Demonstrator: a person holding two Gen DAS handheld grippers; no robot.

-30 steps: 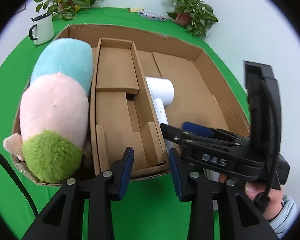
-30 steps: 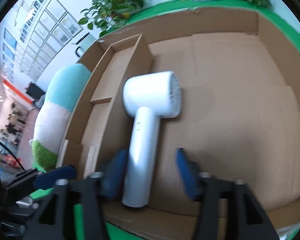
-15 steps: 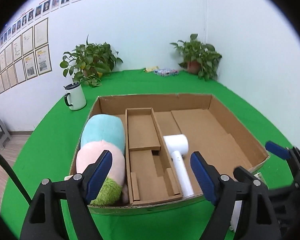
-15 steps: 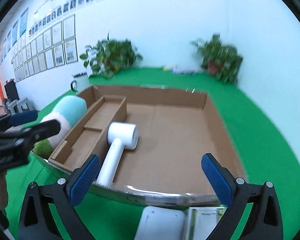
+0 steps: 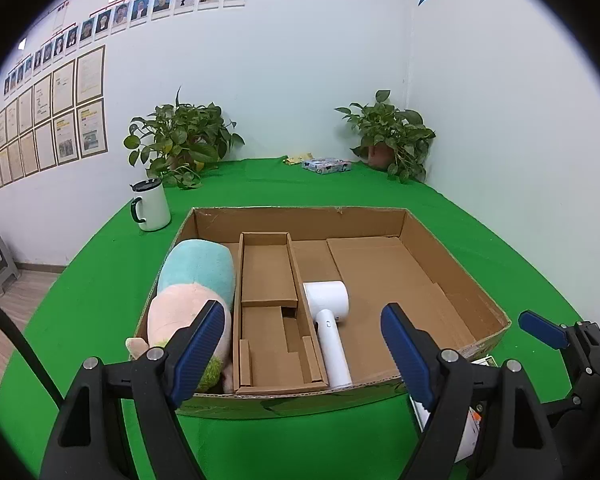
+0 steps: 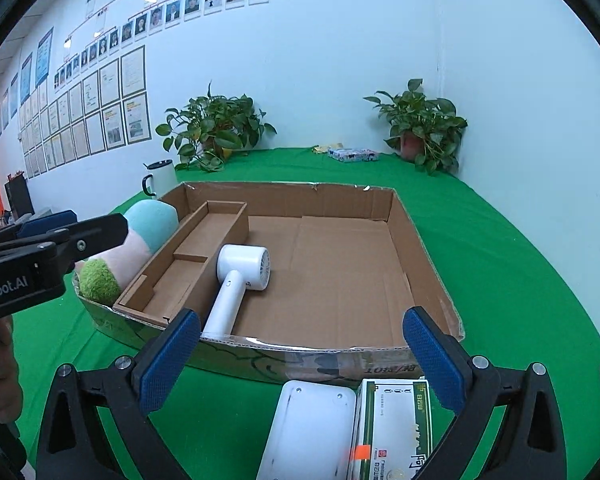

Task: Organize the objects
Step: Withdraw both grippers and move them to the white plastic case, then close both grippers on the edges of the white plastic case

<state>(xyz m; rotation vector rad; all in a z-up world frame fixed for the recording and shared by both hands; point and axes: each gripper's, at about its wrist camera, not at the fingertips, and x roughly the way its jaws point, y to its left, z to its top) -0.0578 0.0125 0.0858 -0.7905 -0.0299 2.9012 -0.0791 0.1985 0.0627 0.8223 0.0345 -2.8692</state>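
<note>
Both tools, left tool (image 5: 304,354) and right tool (image 6: 300,360), spread and empty; next, the right should straddle the white device (image 6: 312,428) squarely before pinching, beside the cardboard box (image 6: 424,248).

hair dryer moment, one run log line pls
hair dryer: lying in box | left gripper: open, empty | right gripper: open, empty
</note>
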